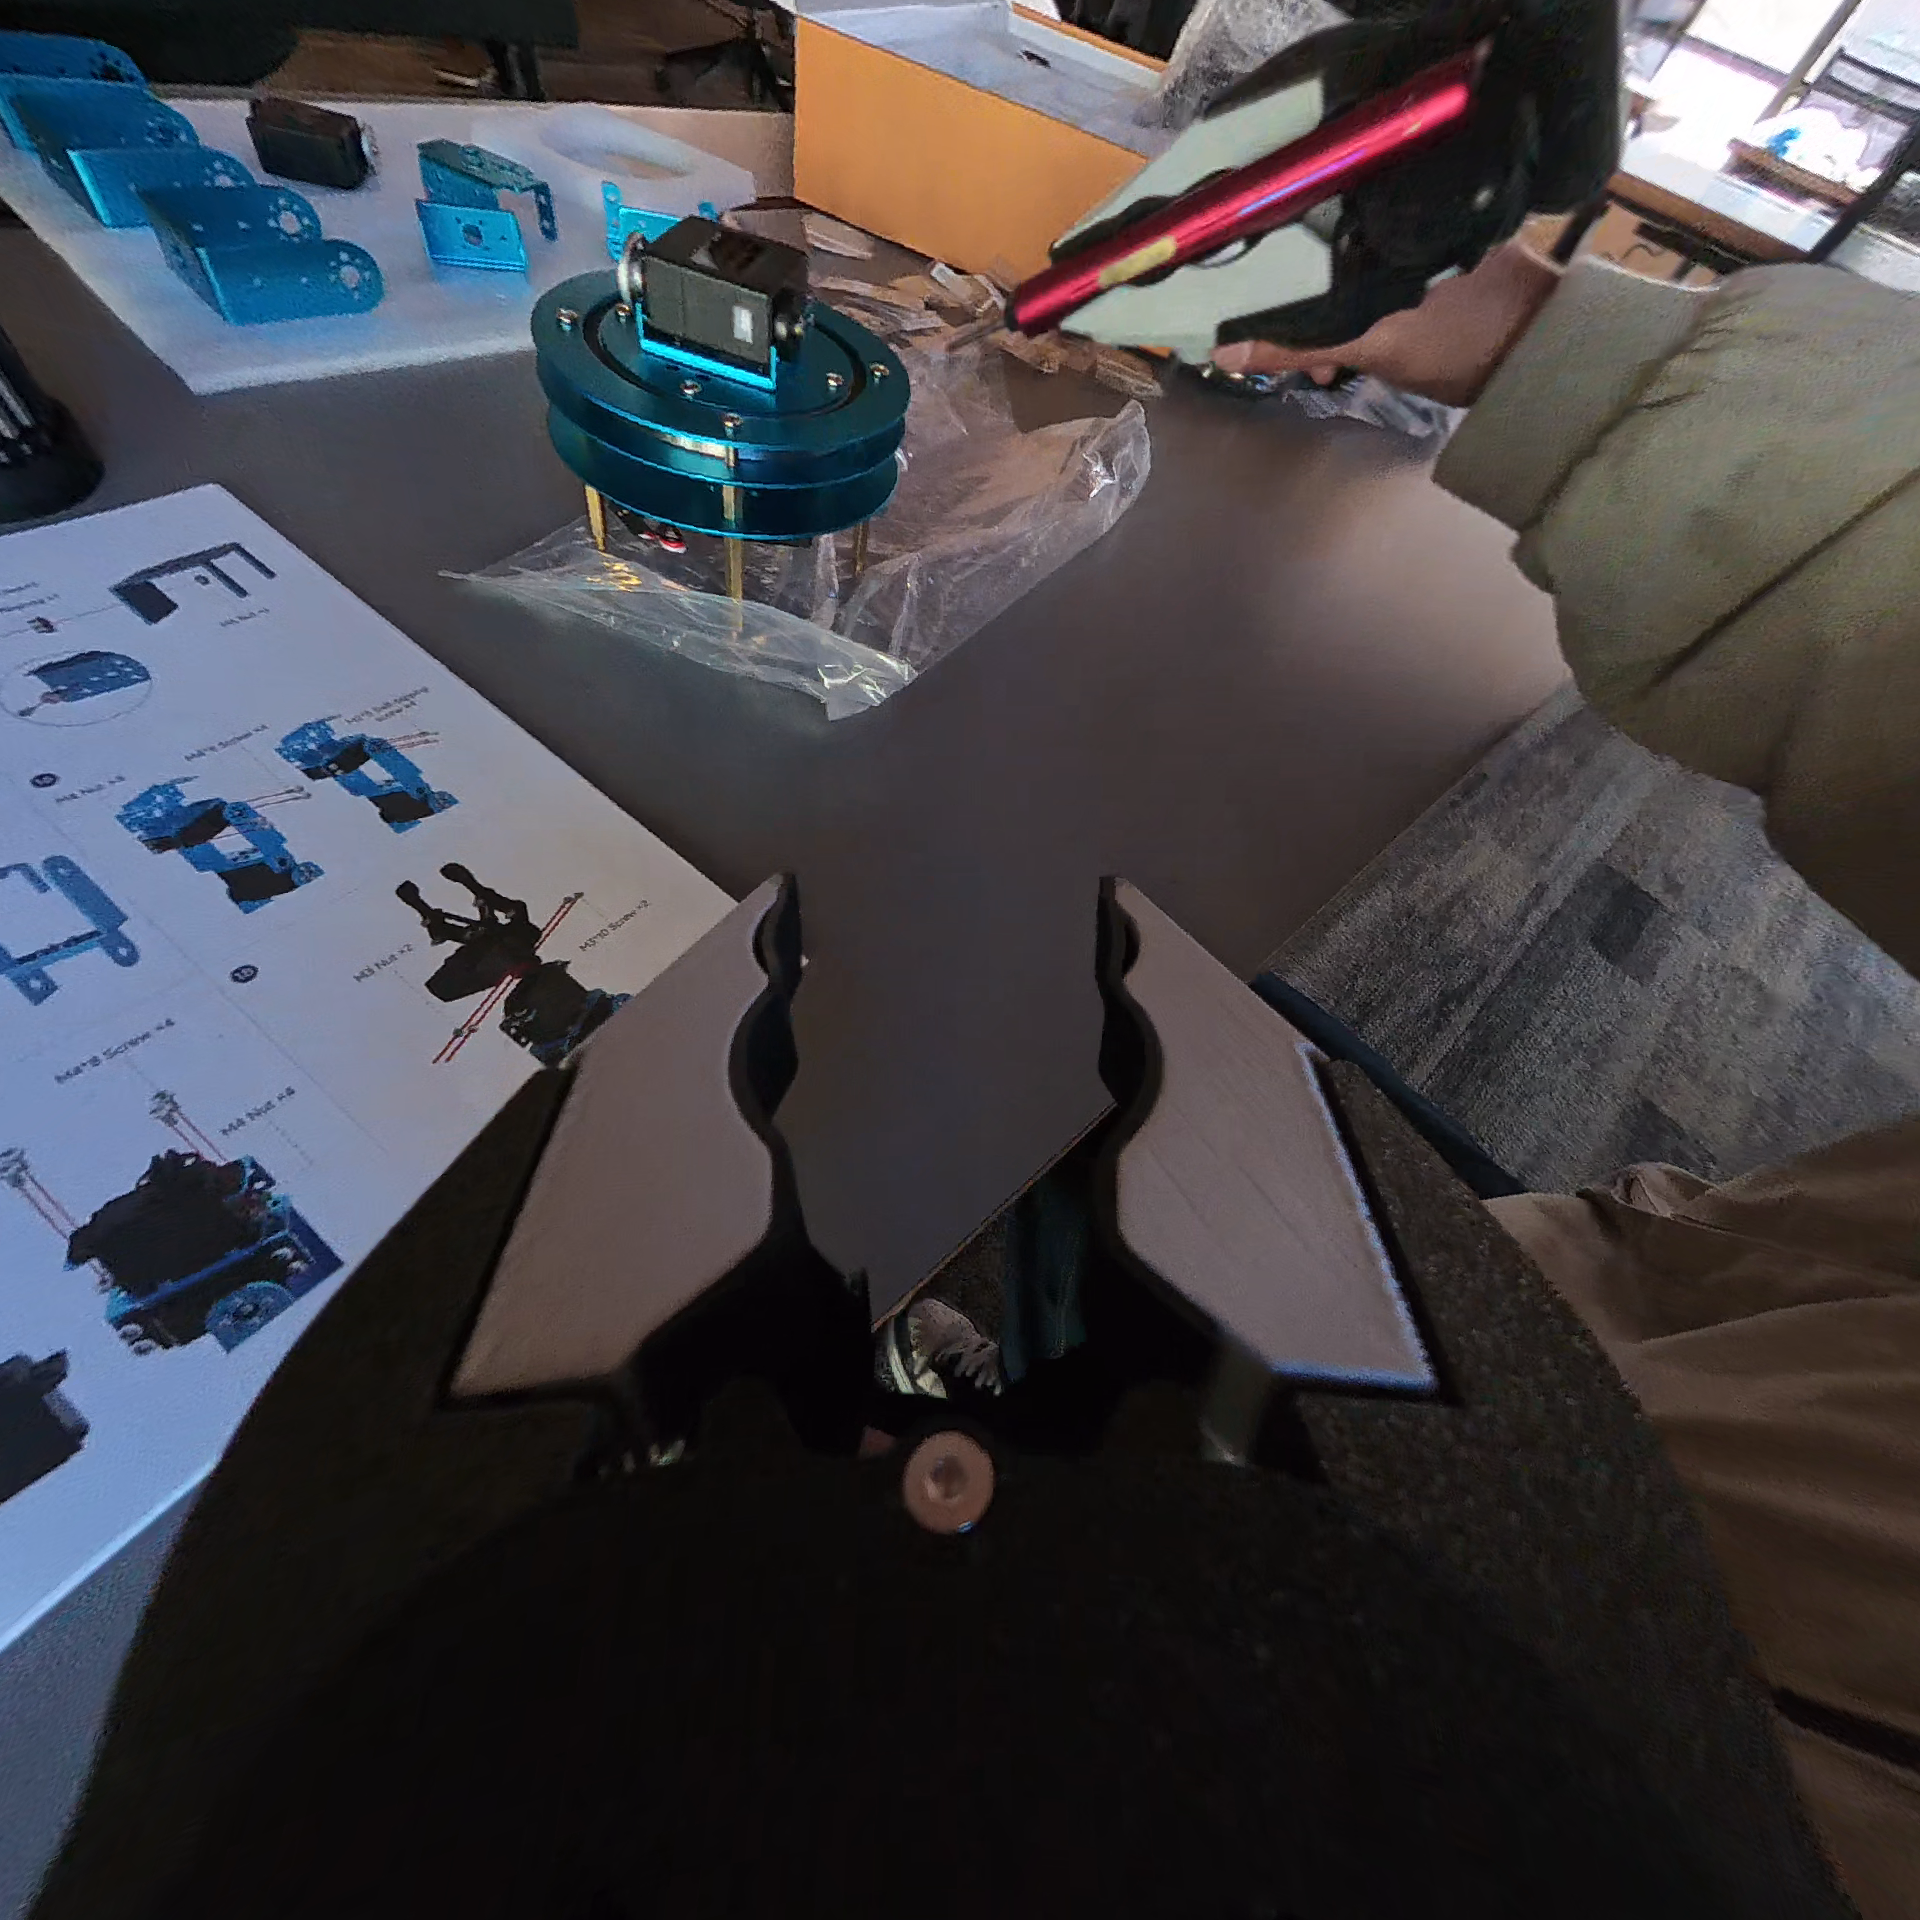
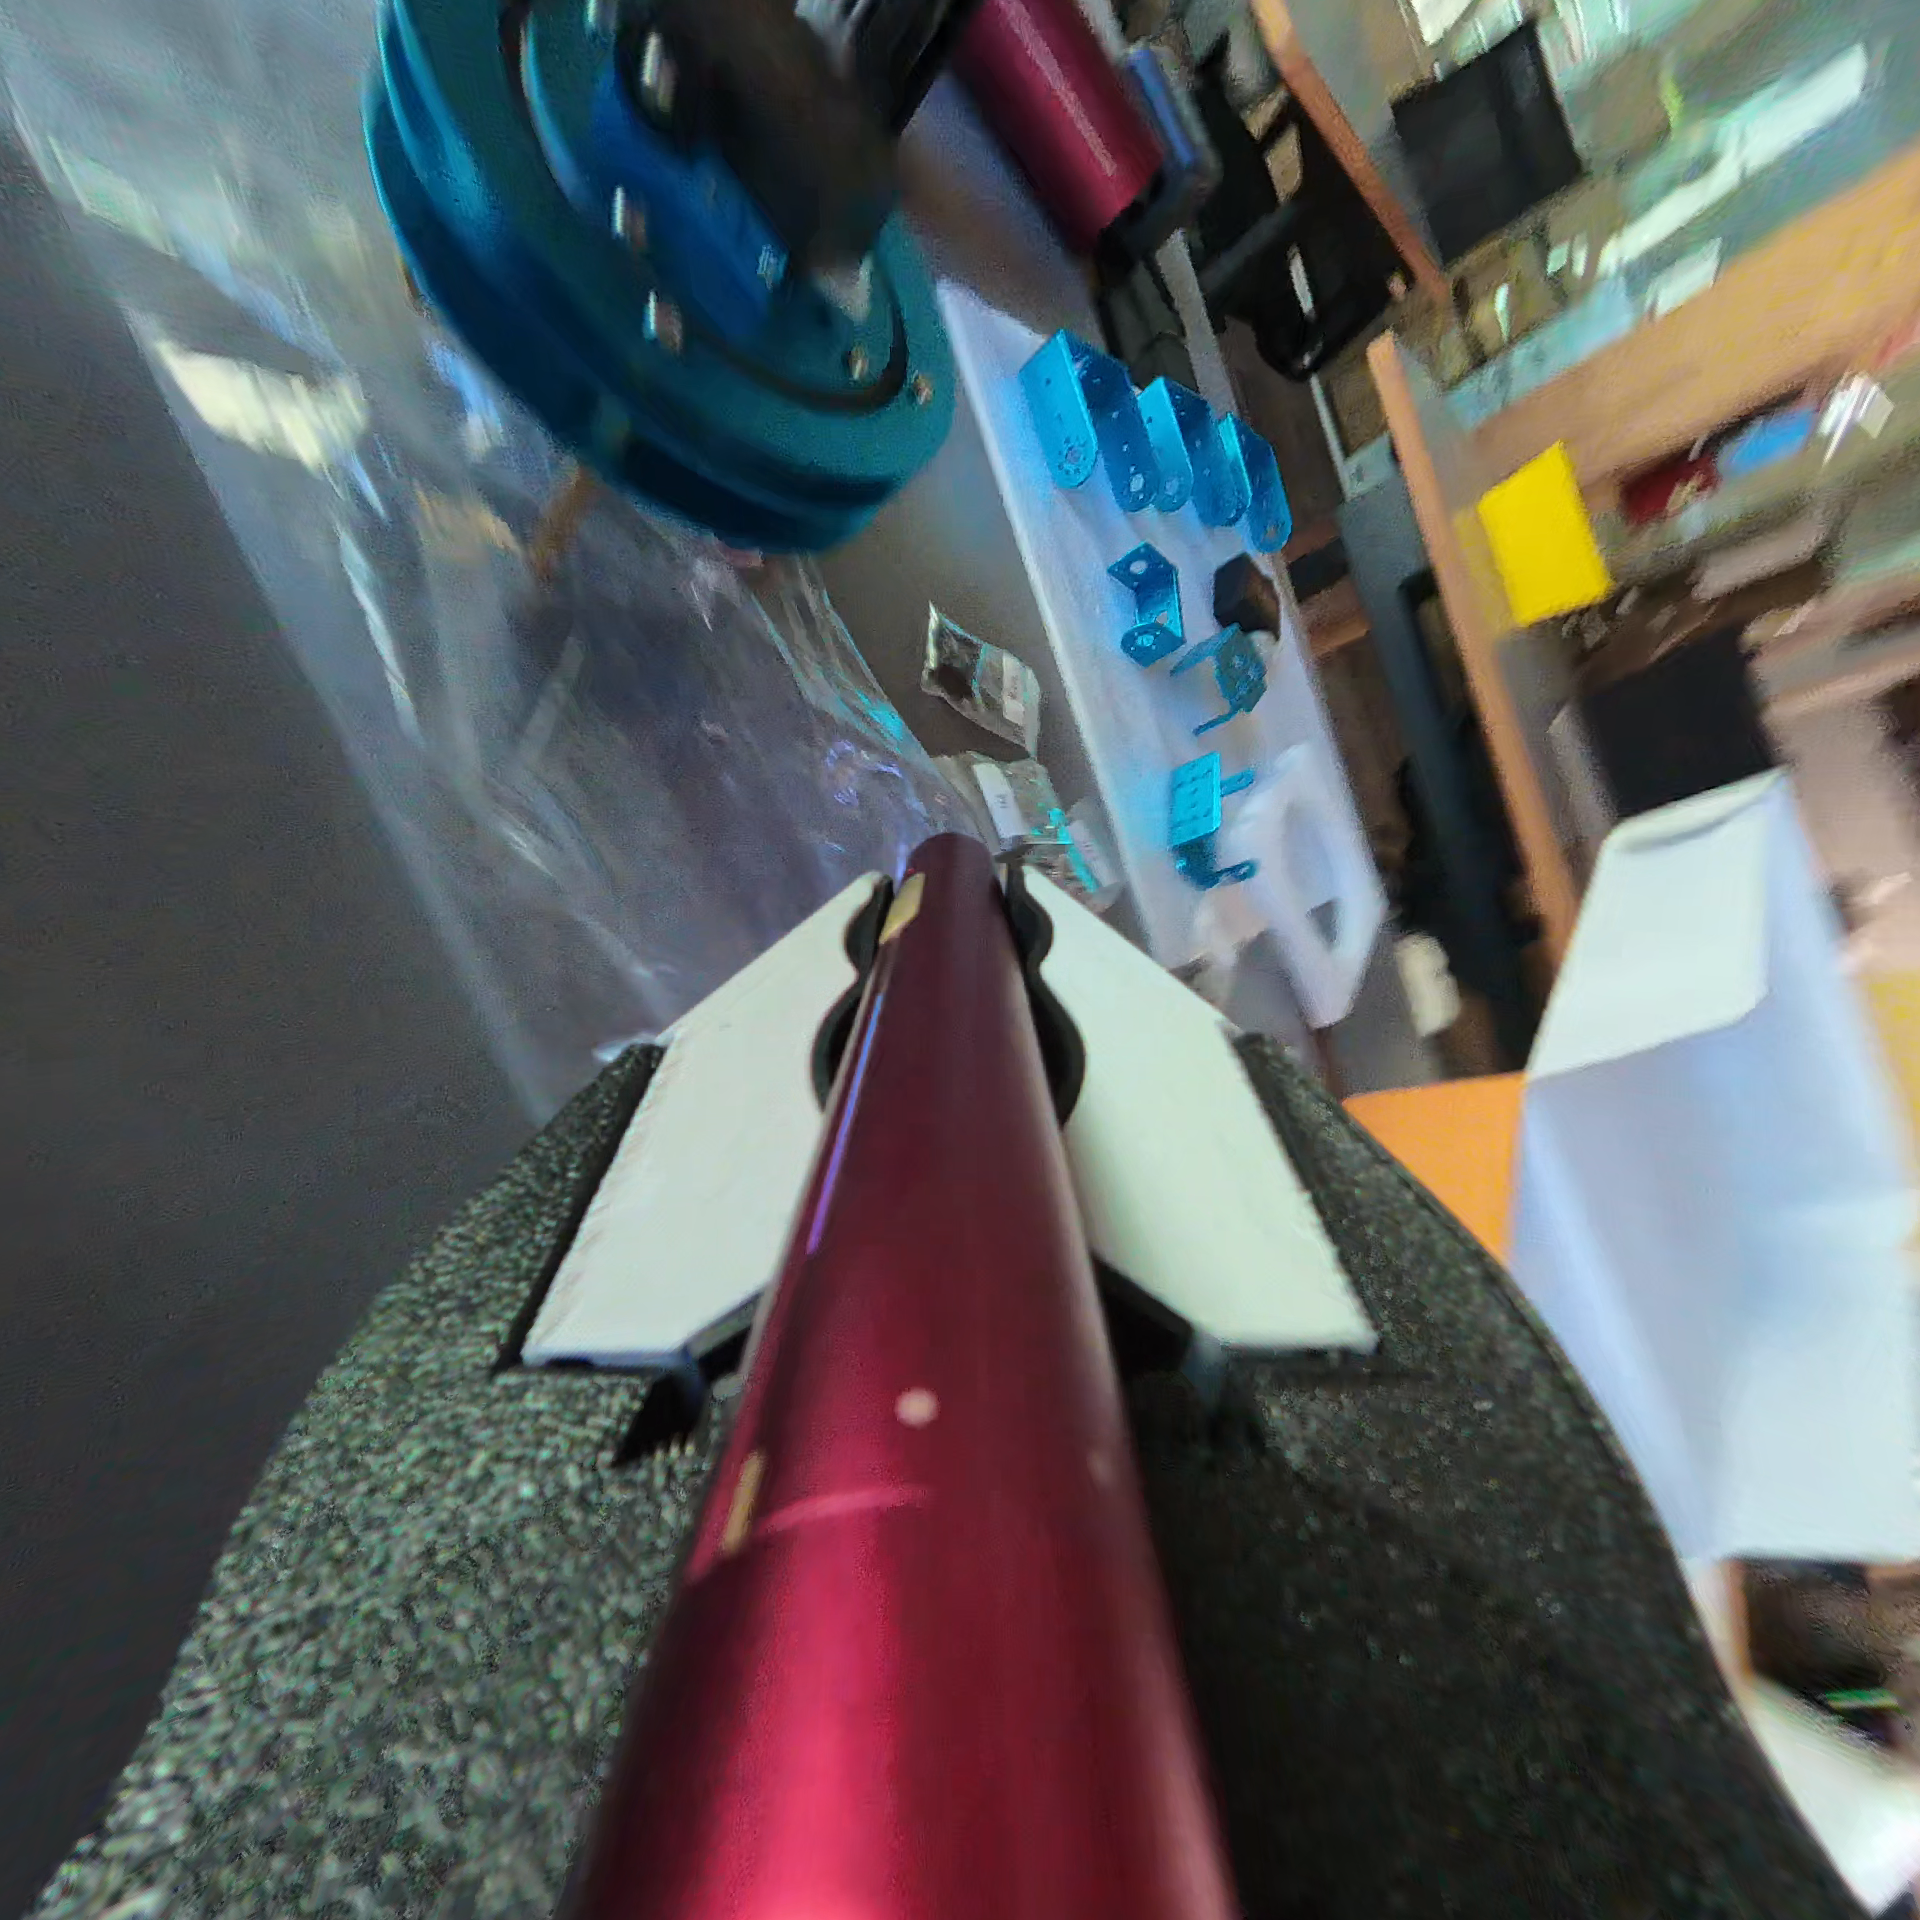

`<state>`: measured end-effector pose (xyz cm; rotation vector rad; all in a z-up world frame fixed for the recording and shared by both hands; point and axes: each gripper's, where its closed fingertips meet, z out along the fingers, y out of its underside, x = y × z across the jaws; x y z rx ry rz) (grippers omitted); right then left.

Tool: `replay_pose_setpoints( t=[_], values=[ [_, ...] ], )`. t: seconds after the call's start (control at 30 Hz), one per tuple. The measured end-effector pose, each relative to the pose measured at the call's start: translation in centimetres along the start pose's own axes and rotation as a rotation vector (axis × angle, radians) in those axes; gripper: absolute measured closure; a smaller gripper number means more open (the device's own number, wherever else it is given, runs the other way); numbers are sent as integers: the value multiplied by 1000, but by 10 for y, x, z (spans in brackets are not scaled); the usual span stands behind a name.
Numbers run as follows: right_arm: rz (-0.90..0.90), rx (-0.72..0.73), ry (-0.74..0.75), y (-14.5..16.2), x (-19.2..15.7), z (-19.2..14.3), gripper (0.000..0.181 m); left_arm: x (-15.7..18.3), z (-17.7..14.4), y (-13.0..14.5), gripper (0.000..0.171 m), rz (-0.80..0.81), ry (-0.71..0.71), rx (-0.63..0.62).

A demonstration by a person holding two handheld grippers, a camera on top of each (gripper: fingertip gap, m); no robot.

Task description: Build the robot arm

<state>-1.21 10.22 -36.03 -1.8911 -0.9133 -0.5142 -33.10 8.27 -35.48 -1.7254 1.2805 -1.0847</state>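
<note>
Red screwdriver (image 2: 935, 1351) lies lengthwise in right gripper (image 2: 951, 894), tip forward

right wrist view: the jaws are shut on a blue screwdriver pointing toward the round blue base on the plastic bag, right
Not quite: the screwdriver is red, not blue. The right wrist view shows the right gripper with its jaws shut on it, pointing toward the blue base on the plastic bag.

Red tool (image 2: 935, 1455) cut off by bottom edge, tip hidden; blue round base (image 2: 644, 312) blurred, cropped at top

Grey table (image 1: 1039, 748), patterned carpet (image 1: 1621, 935), bright windows (image 1: 1797, 62)
</note>
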Motion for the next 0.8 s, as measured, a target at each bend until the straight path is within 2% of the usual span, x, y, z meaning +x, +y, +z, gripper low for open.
replay_pose_setpoints(
  t=[0.17,0.3,0.5,0.73,0.8],
  values=[
    [-616,-148,-79,43,-7,38,161,-1,-8,4,115,-21,-116,5],
    [-873,-142,-24,51,-18,39,160,6,-2,1,115,11,-160,5],
    [-941,-102,73,58,-26,32,160,11,20,-7,112,58,-136,-48],
    [-859,-143,57,64,-28,19,159,1,24,-2,111,53,-113,-75],
    [-819,-172,36,66,-23,11,151,-1,22,-1,111,35,-105,-72]
  ],
)
